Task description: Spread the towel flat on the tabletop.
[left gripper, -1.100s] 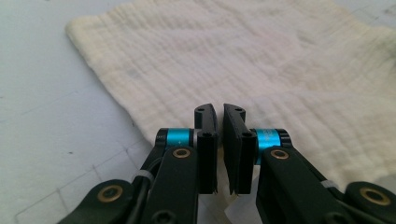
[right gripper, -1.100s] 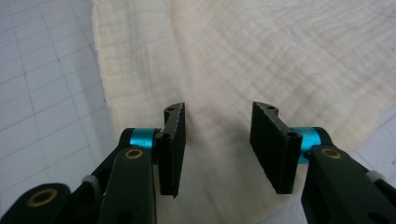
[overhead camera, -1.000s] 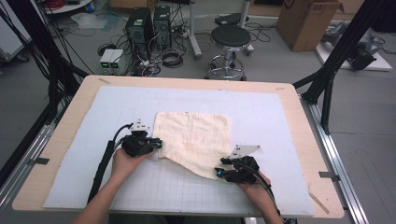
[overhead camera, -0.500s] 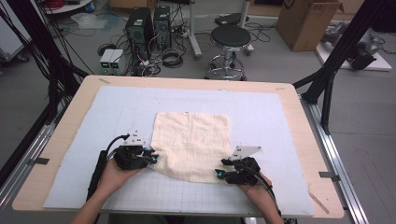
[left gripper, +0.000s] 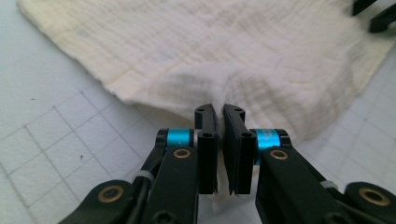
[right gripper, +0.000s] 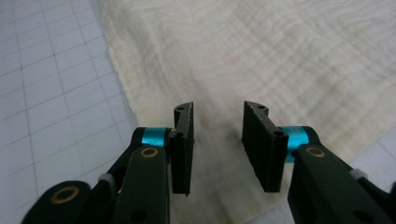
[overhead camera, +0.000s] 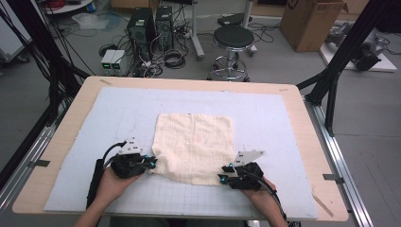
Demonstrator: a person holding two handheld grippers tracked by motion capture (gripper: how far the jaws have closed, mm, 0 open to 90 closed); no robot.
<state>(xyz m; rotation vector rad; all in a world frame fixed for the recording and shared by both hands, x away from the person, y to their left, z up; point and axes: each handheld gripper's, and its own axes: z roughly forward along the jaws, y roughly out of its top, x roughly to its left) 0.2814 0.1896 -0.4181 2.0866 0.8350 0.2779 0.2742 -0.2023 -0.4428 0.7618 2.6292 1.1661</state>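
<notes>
Cream cloth, frame centre: left gripper pinched its near corner; right gripper, jaws apart, next needed closing.

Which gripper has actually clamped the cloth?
The left gripper: jaws pinched on the cream cloth. The right gripper is open above it.

High view: fixed above the near side, facing forward and down over the whole pale blue gridded table mat; far off, floor beyond.
Left gripper view: mounted on the left gripper, looking along its jaws, very close to the cream square woven cloth.
Right gripper view: mounted on the right gripper, equally close, facing across the cloth.
Shared: cloth and gridded mat in all three.
</notes>
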